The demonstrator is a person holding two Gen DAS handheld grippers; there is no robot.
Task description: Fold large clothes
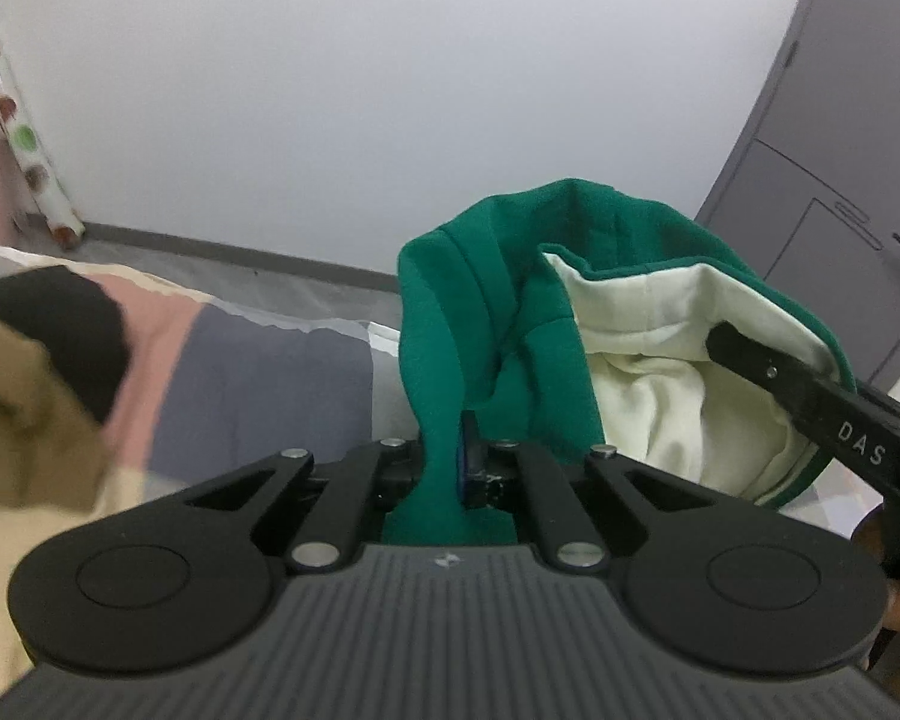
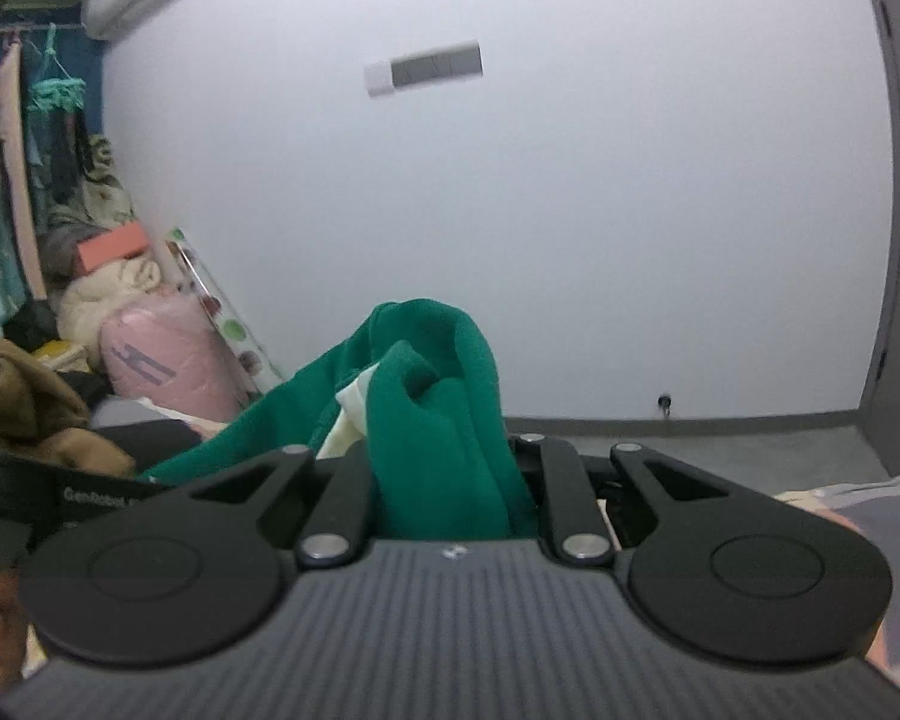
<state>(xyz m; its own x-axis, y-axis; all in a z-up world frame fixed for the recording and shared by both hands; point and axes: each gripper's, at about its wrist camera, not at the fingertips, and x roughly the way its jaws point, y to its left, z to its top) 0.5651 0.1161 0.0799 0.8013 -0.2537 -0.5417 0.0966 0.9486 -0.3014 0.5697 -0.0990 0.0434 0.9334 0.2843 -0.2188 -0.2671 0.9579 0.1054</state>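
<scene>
Now you are holding the green sweater (image 1: 486, 312) up off the bed (image 1: 258, 372) with both tongs. Your left tongs (image 1: 450, 468) are pinching one bunch of it tight, and your right tongs (image 2: 450, 480) are pinching another. The cloth is hanging between them, running side to side, pale lining (image 1: 648, 360) showing. A brown garment (image 1: 24, 396) is lying on the bed to your left, maybe in the way.
</scene>
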